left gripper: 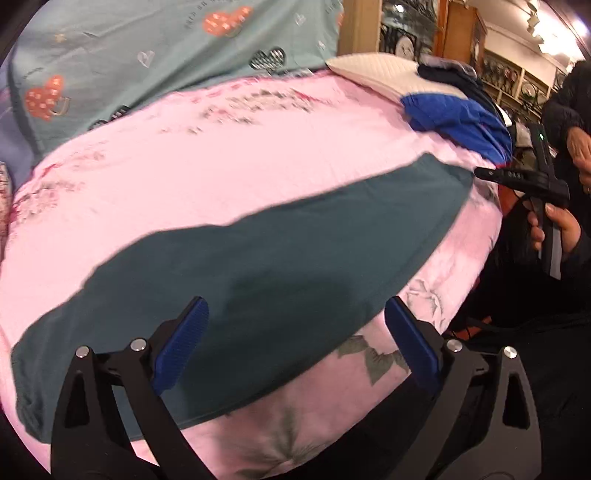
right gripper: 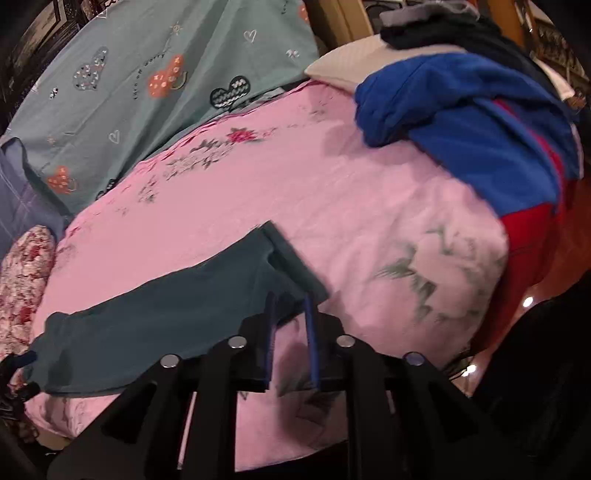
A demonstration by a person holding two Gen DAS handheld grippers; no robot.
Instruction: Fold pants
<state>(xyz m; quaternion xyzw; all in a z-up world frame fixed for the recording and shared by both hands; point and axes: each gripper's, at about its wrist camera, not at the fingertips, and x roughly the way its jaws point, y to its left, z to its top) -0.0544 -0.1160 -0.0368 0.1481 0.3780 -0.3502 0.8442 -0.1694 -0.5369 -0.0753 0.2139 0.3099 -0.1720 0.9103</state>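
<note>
On the pink bed sheet (left gripper: 280, 140): dark teal pants (left gripper: 266, 266), one long flat strip, cross-folds apparently outstanding. Left tool (left gripper: 295, 343) spread wide, empty above them. Right tool (right gripper: 290, 306) nearly closed around hem corner; grip uncertain.

Pink floral bedspread (left gripper: 258, 147) over bed; teal heart-print quilt (right gripper: 147, 74) behind; wooden shelving (left gripper: 517, 77) under warm ceiling lights (left gripper: 543, 29).

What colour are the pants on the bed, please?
Dark teal pants, plain, with no pattern; the left wrist view shows them best.
</note>
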